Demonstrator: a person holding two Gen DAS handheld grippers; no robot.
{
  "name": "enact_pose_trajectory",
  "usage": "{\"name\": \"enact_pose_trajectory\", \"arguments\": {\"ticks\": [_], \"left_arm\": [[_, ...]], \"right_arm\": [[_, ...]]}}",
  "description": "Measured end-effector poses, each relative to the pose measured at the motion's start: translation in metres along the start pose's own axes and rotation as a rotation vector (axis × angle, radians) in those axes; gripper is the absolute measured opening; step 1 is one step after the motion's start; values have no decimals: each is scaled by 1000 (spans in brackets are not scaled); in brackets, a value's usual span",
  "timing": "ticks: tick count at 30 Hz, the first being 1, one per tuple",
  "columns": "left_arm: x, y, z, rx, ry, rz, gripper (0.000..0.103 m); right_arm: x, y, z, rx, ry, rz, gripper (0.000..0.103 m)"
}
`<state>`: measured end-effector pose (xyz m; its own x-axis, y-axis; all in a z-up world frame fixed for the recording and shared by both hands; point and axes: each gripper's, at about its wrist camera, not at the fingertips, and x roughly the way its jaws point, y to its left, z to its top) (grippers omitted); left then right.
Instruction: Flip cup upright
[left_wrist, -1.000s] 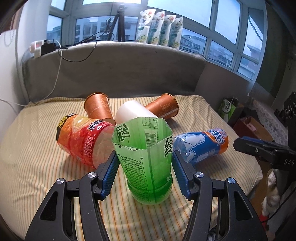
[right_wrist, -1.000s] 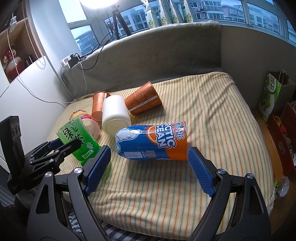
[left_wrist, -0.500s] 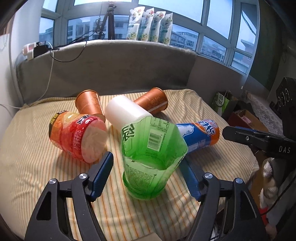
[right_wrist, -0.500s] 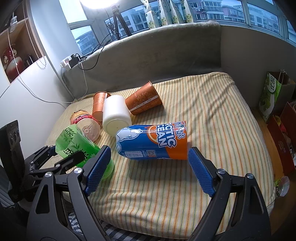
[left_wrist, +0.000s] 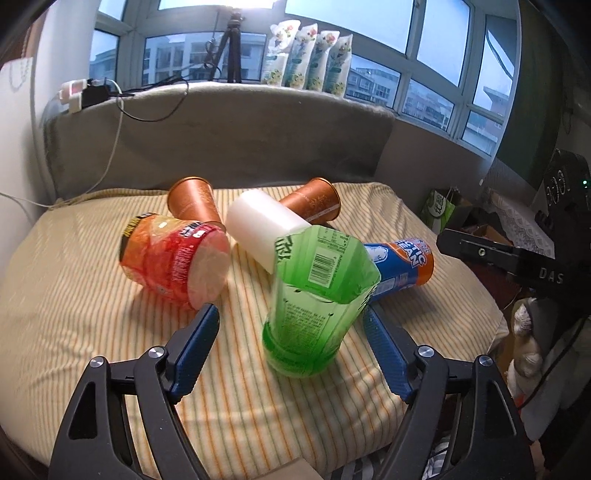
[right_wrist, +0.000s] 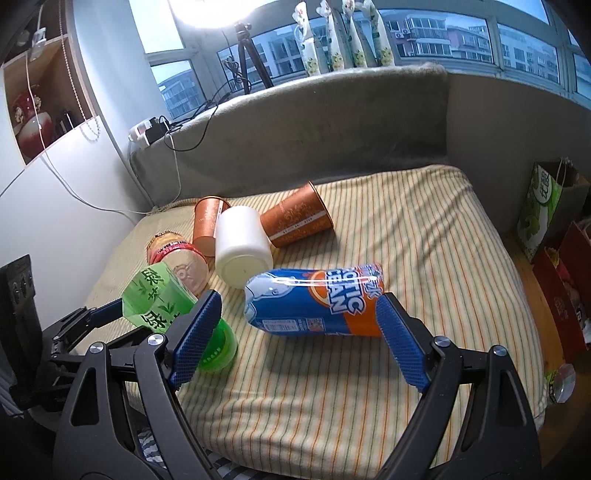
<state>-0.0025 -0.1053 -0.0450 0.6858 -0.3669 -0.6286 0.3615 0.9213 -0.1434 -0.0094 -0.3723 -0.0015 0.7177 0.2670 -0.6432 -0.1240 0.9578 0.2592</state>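
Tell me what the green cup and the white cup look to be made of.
Green cup: seemingly thin translucent plastic with a glossy printed label; light shines through its wall and the cut rim looks flexible. White cup: opaque and matte with no print, possibly foam or frosted plastic; the pictures leave that open.

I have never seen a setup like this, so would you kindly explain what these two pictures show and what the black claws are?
The black claws are hand-held grippers, one in each of a person's hands, each carrying a fisheye camera that looks forward along its blue pads. One picture comes from the left gripper, the other from the right gripper. Both are open and hold nothing. On the striped mattress a green cup stands upright, leaning a little, between the left gripper's pads. Lying on their sides are a blue cup, a white cup, a red cup and two brown cups.
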Motion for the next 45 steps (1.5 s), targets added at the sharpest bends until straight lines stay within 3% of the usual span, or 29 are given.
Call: {"name": "enact_pose_trajectory", "arguments": {"ticks": [7,10,16,24,30,45], "left_arm": [[-29,13,1,-23,-75,28,80],[-42,20,4,-36,-130,58,80],[-62,33,13,-61,-273,153,80],[-74,45,22,-71,-400,273,81],[-74,42,22,-46,-426,323,87],[-72,37,20,-36,-406,316,88]], "right_arm": [[-9,18,4,-63,-67,-31,89],[-16,25,4,-93,-115,-48,103],[-31,43,2,-166,-224,-109,103],[-36,44,-3,-141,-274,-137,103],[-39,45,-8,-146,-317,-178,103],[-40,46,-10,-161,-326,-191,103]]}}
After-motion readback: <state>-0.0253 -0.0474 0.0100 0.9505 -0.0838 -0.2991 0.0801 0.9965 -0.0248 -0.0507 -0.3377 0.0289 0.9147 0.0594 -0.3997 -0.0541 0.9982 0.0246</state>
